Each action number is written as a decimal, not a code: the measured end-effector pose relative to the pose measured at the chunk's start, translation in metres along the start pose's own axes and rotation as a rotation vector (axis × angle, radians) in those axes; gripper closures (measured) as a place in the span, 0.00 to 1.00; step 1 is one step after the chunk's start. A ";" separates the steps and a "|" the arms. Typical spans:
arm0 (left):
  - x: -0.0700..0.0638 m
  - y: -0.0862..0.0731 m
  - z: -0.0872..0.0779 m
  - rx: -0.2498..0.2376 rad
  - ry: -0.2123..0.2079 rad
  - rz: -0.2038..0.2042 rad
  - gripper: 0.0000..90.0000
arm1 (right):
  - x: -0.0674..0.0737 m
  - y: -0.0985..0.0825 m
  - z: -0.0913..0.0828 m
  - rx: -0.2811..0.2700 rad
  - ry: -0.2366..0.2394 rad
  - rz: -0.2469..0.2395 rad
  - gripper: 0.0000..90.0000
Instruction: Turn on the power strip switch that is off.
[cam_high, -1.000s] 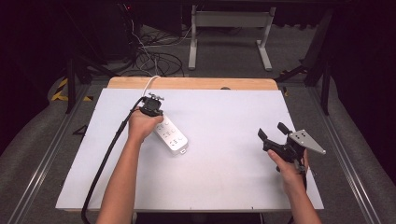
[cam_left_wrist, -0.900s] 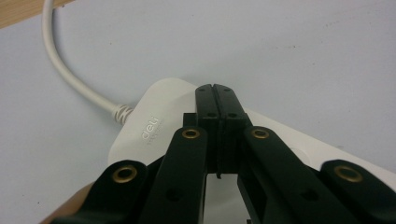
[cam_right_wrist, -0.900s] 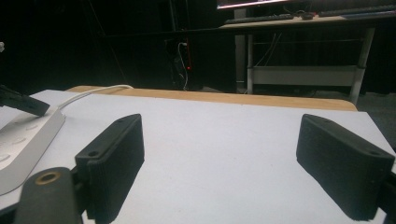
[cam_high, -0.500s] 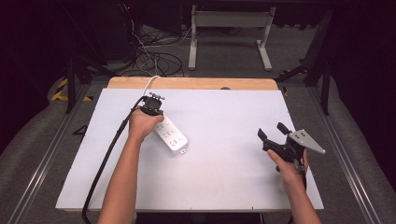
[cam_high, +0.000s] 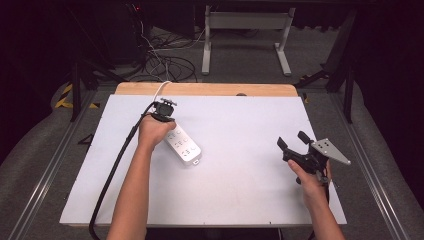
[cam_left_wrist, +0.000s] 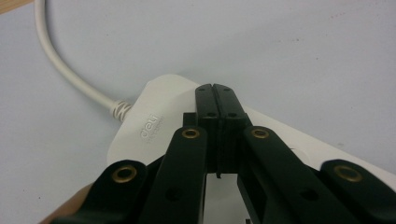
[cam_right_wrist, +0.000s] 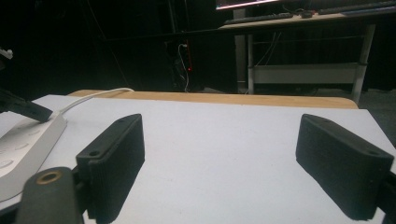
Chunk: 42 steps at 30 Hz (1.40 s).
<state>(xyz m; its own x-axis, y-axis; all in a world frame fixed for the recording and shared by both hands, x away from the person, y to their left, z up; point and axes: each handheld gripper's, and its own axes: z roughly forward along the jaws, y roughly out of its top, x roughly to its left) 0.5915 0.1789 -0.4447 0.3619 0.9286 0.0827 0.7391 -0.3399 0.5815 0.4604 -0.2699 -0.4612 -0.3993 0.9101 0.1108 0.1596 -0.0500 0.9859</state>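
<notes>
A white power strip (cam_high: 184, 147) lies at an angle on the white table (cam_high: 240, 120), its pale cable (cam_high: 161, 90) running off the back edge. My left gripper (cam_high: 163, 113) is over the strip's cable end. In the left gripper view its jaws (cam_left_wrist: 216, 89) are shut together with nothing between them, their tips on or just above the strip (cam_left_wrist: 149, 126) near the cable (cam_left_wrist: 70, 74). My right gripper (cam_high: 292, 139) is held at the right of the table, open and empty. In the right gripper view (cam_right_wrist: 229, 163) the strip (cam_right_wrist: 23, 144) lies far to the left.
A wooden strip (cam_high: 210, 89) borders the table's back edge. A black cable (cam_high: 117, 165) trails from the left gripper along the forearm and off the front. Behind the table are a metal frame (cam_high: 245, 30) and loose cables (cam_high: 165, 65) on the floor.
</notes>
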 end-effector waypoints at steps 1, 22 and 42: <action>0.000 0.000 0.000 -0.001 0.000 0.001 1.00 | 0.000 0.000 0.000 0.001 0.001 0.000 0.18; 0.009 -0.006 -0.007 -0.109 -0.062 -0.017 1.00 | -0.001 -0.002 -0.001 0.004 -0.007 0.003 0.18; 0.031 -0.139 -0.127 -0.865 0.114 -0.256 1.00 | 0.003 0.000 0.002 0.004 0.009 0.000 0.18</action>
<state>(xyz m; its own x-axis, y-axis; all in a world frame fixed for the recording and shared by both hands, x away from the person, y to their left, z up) 0.4278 0.2739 -0.4197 0.1533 0.9850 -0.0799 0.0882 0.0669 0.9939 0.4609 -0.2662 -0.4612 -0.4075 0.9064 0.1116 0.1631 -0.0480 0.9854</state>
